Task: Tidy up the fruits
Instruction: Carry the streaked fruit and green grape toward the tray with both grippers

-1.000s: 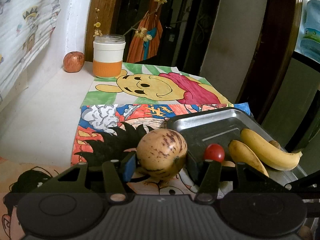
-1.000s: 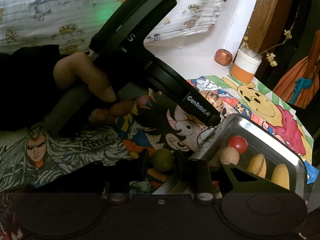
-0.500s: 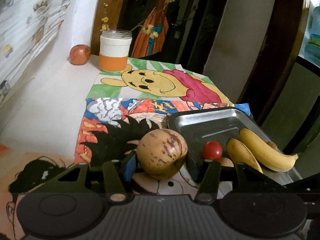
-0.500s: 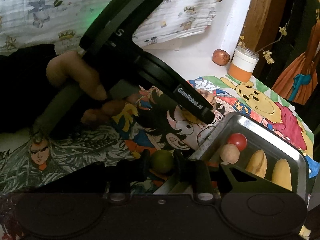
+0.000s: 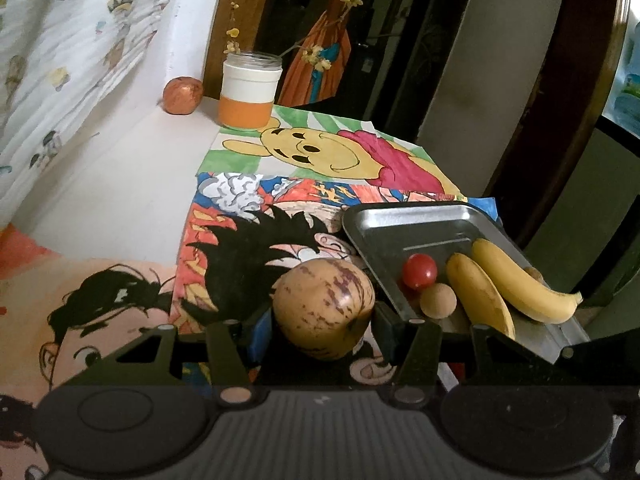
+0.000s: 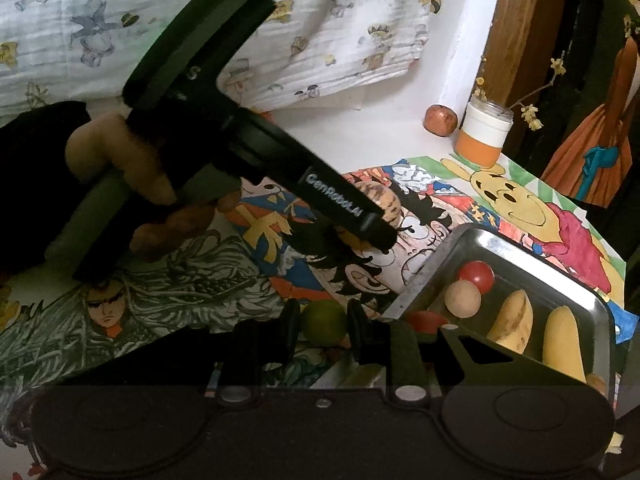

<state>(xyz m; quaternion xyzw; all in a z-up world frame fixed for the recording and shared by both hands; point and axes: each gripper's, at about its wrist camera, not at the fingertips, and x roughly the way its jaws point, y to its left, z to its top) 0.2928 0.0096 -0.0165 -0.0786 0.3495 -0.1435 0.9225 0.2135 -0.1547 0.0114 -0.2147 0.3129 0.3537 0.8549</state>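
Observation:
My left gripper is shut on a round tan fruit with purple streaks, held just left of the metal tray. In the tray lie a red tomato, a small tan ball-shaped fruit and two bananas. My right gripper is shut on a small green lime by the tray's near-left edge. The right wrist view shows the left gripper's black body in a hand, with the streaked fruit partly hidden behind it.
A red apple and a white-and-orange jar with flower twigs stand at the back by the wall. Cartoon drawings cover the tabletop. A patterned cloth hangs on the left. The table's right edge runs just past the tray.
My left gripper has lifted slightly and shifted with the streaked fruit, so the tray and jar sit further right in its view. The right gripper stays nearly still on the lime.

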